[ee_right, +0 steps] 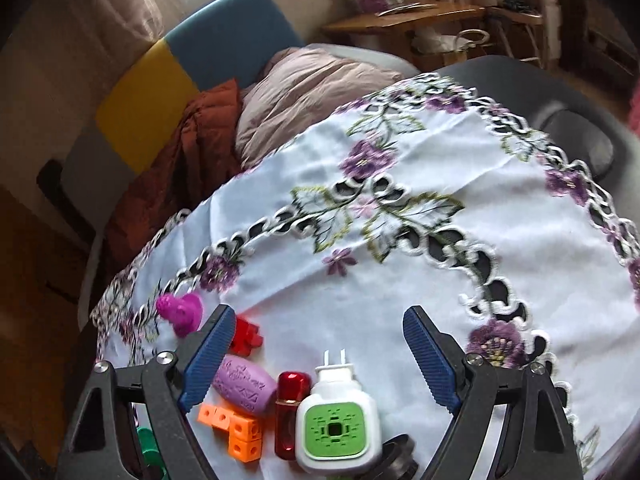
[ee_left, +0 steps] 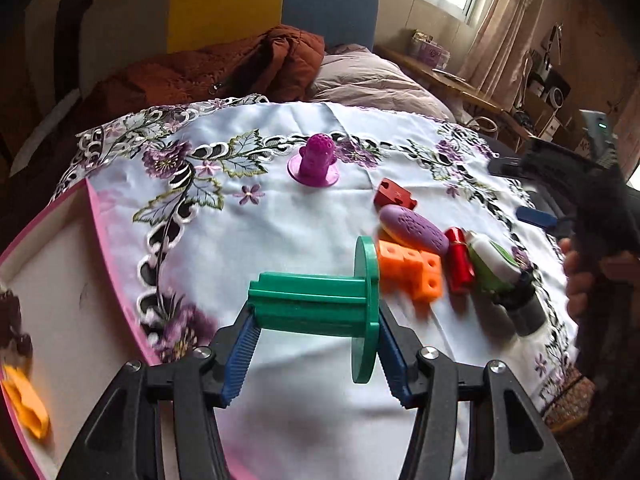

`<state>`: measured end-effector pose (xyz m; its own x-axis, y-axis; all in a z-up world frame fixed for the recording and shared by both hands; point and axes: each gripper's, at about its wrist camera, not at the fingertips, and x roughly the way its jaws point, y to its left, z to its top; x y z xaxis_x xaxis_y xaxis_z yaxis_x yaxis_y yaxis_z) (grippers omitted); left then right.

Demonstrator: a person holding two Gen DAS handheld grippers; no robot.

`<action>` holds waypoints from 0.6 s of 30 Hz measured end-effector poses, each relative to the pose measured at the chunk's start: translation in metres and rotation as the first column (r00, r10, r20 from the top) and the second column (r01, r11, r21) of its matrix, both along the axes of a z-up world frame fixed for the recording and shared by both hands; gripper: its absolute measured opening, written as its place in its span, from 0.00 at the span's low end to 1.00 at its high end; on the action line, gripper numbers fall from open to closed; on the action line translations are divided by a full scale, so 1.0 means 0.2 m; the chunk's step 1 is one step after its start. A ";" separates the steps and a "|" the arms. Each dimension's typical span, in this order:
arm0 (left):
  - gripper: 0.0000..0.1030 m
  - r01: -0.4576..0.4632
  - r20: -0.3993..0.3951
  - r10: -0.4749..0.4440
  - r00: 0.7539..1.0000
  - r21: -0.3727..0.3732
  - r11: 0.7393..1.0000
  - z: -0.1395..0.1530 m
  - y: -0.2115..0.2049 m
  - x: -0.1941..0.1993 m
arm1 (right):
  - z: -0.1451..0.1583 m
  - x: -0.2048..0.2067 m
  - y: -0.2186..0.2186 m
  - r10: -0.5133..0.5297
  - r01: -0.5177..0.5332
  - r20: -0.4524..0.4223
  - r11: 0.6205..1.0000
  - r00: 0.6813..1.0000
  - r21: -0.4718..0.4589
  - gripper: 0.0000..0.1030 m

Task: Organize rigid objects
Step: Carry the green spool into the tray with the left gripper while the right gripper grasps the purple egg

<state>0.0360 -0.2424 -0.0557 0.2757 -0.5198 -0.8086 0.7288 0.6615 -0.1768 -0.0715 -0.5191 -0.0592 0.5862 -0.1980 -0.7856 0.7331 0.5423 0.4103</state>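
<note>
My left gripper [ee_left: 316, 320] is shut on a green spool [ee_left: 316, 304], one blue pad on the shaft end and the other against its round flange, just above the white embroidered cloth [ee_left: 280, 240]. To its right lies a heap: orange cubes [ee_left: 412, 270], a purple oval [ee_left: 414, 228], a red cylinder [ee_left: 458, 260], a white and green plug [ee_left: 494, 264] and a red block [ee_left: 394, 196]. A magenta domed piece [ee_left: 314, 158] stands farther back. My right gripper [ee_right: 318, 314] hangs open over the plug [ee_right: 336, 420] and red cylinder [ee_right: 290, 412], touching nothing.
A pink-rimmed tray [ee_left: 104, 240] sits at the cloth's left edge with an orange item [ee_left: 24, 404] and a dark item inside. A dark round object [ee_left: 524, 308] lies by the plug. A hand [ee_left: 576, 276] shows at the right. Bedding and a brown quilt [ee_left: 224, 68] lie behind.
</note>
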 end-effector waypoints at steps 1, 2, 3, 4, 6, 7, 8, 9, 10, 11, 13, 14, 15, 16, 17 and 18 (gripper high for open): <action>0.55 0.001 0.005 -0.001 1.000 -0.003 1.000 0.01 0.02 -0.02 | -0.01 0.03 0.02 0.040 -0.040 0.001 0.999 0.999 0.004 0.82; 0.55 0.003 0.011 -0.003 1.000 -0.006 1.000 0.02 0.05 -0.04 | -0.01 0.06 0.05 0.080 -0.080 0.001 0.997 0.997 0.003 0.81; 0.55 0.005 0.017 -0.005 1.000 -0.011 1.000 0.03 0.07 -0.06 | -0.01 0.09 0.08 0.123 -0.123 -0.003 0.992 0.992 -0.003 0.78; 0.55 0.007 0.023 -0.007 1.000 -0.015 1.000 0.04 0.08 -0.08 | -0.01 0.12 0.11 0.164 -0.164 -0.012 0.986 0.986 -0.015 0.75; 0.55 0.009 0.038 -0.008 0.999 -0.025 1.000 0.06 0.12 -0.11 | -0.02 0.18 0.18 0.241 -0.243 -0.043 0.969 0.969 -0.041 0.72; 0.55 0.008 0.041 -0.007 0.999 -0.031 0.999 0.07 0.14 -0.12 | -0.03 0.20 0.22 0.274 -0.277 -0.062 0.959 0.960 -0.052 0.71; 0.55 0.006 0.042 -0.005 0.999 -0.038 0.999 0.08 0.16 -0.13 | -0.04 0.22 0.25 0.301 -0.306 -0.081 0.950 0.950 -0.062 0.71; 0.55 0.003 0.043 -0.001 0.999 -0.045 0.999 0.10 0.18 -0.14 | -0.05 0.24 0.27 0.324 -0.331 -0.097 0.941 0.941 -0.068 0.71; 0.55 0.000 0.045 0.002 0.999 -0.050 0.999 0.11 0.20 -0.14 | -0.06 0.26 0.30 0.348 -0.356 -0.109 0.932 0.931 -0.071 0.71; 0.55 -0.003 0.047 0.005 0.999 -0.054 0.999 0.12 0.22 -0.15 | -0.08 0.28 0.32 0.369 -0.380 -0.123 0.922 0.921 -0.073 0.71; 0.55 -0.012 0.049 0.015 0.999 -0.061 0.998 0.13 0.27 -0.16 | -0.10 0.33 0.36 0.398 -0.420 -0.179 0.901 0.900 -0.108 0.71; 0.55 -0.018 0.046 0.021 0.999 -0.066 0.998 0.13 0.29 -0.16 | -0.12 0.35 0.37 0.405 -0.433 -0.203 0.893 0.891 -0.119 0.70; 0.55 -0.026 0.043 0.029 0.999 -0.073 0.997 0.14 0.32 -0.15 | -0.13 0.37 0.38 0.418 -0.448 -0.214 0.887 0.883 -0.115 0.69; 0.55 -0.033 0.042 0.037 0.998 -0.077 0.996 0.14 0.34 -0.15 | -0.15 0.39 0.39 0.434 -0.465 -0.226 0.879 0.872 -0.108 0.65; 0.55 -0.044 0.041 0.047 0.998 -0.081 0.996 0.14 0.37 -0.15 | -0.18 0.41 0.41 0.445 -0.482 -0.252 0.870 0.859 -0.108 0.60; 0.55 -0.055 0.037 0.059 0.998 -0.084 0.995 0.14 0.39 -0.14 | -0.20 0.43 0.41 0.443 -0.488 -0.289 0.867 0.849 -0.106 0.53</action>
